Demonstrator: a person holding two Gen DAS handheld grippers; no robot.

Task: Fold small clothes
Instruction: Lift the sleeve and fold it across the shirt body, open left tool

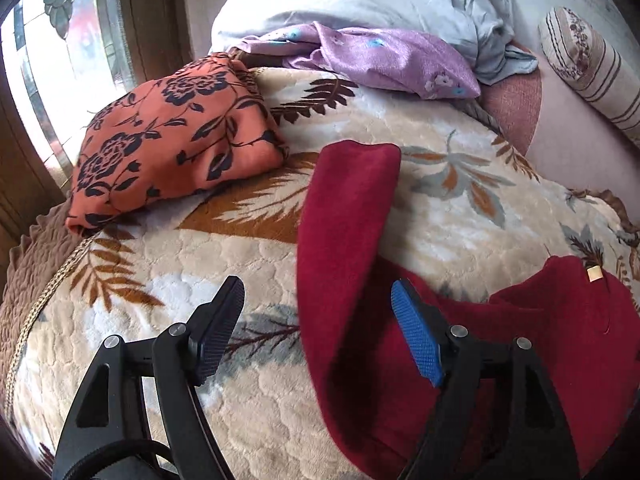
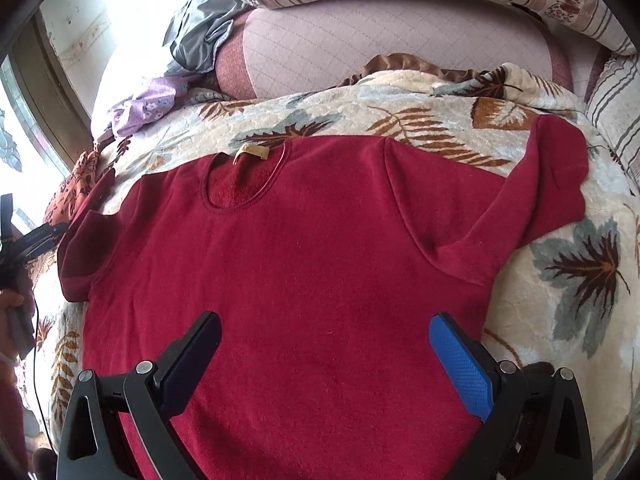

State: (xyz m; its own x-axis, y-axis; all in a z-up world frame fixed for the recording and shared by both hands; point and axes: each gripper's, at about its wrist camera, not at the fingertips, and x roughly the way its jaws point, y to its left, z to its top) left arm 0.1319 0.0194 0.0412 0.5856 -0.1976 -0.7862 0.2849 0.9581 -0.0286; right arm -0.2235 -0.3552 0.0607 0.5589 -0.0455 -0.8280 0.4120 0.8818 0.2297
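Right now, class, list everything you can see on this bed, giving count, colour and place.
sweater: 1, dark red, spread flat on blanket, neck away from grippers
blanket: 1, cream with leaf print, covers bed
orange cloth: 1, orange with dark flowers, folded, by window
purple cloth: 1, lilac floral, crumpled, far side
grey cloth: 1, pale grey, crumpled, beside purple
striped pillow: 1, cream-brown, far edge
left gripper: open, at sweater's sleeve
right gripper: open, over sweater's body

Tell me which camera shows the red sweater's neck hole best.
The right wrist view: the red sweater lies spread flat there, with the whole round neck hole and its tan label visible. The left wrist view shows only a sleeve and part of the body, with the label at the edge.
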